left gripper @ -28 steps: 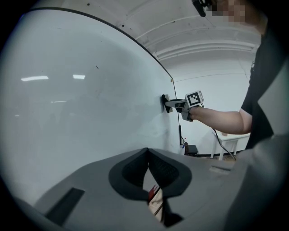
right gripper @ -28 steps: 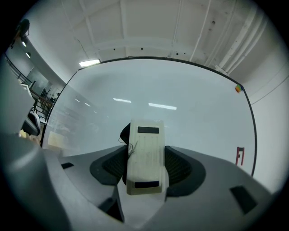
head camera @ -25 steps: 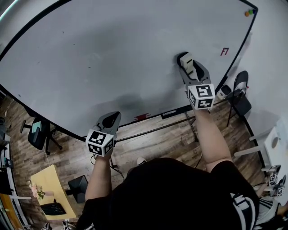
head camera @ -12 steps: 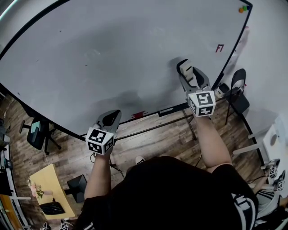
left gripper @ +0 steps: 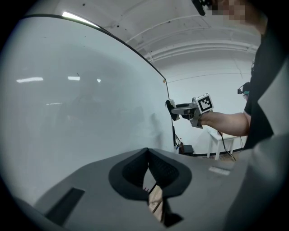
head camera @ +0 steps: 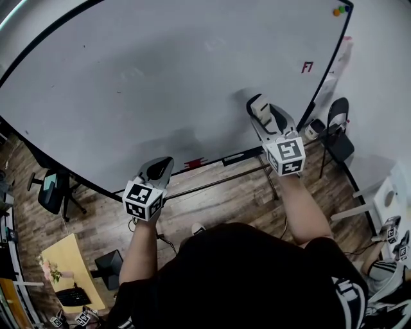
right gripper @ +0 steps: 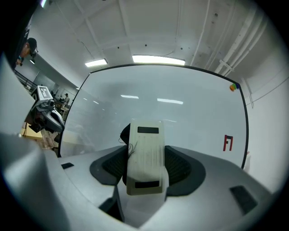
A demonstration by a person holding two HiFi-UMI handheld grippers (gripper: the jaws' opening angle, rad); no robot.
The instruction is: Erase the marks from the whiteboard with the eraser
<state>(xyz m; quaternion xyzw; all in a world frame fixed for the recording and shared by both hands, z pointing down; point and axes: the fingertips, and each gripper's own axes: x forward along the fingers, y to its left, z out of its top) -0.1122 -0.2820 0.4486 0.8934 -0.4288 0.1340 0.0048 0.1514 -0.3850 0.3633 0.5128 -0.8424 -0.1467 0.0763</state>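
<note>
A large whiteboard [head camera: 160, 77] fills the head view, with a small red mark [head camera: 307, 67] near its right edge; the same red mark [right gripper: 228, 143] shows in the right gripper view. My right gripper [head camera: 260, 108] is shut on a cream-coloured eraser [right gripper: 145, 155], held near the board surface left of and below the mark. The eraser [head camera: 260, 106] points at the board. My left gripper [head camera: 158, 171] hangs low by the board's bottom edge, shut with nothing in it; the left gripper [left gripper: 149, 173] shows its pads touching.
Small coloured magnets [head camera: 338, 10] sit at the board's top right corner. A tray rail [head camera: 212, 160] with a red object runs along the bottom edge. Chairs [head camera: 337, 132] stand at the right, another chair [head camera: 54, 191] and a yellow table [head camera: 70, 270] at the left, on a wooden floor.
The view has drifted so the board's red mark and magnets sit further left and up. My right gripper with the eraser has moved slightly left. The left gripper has stayed low.
</note>
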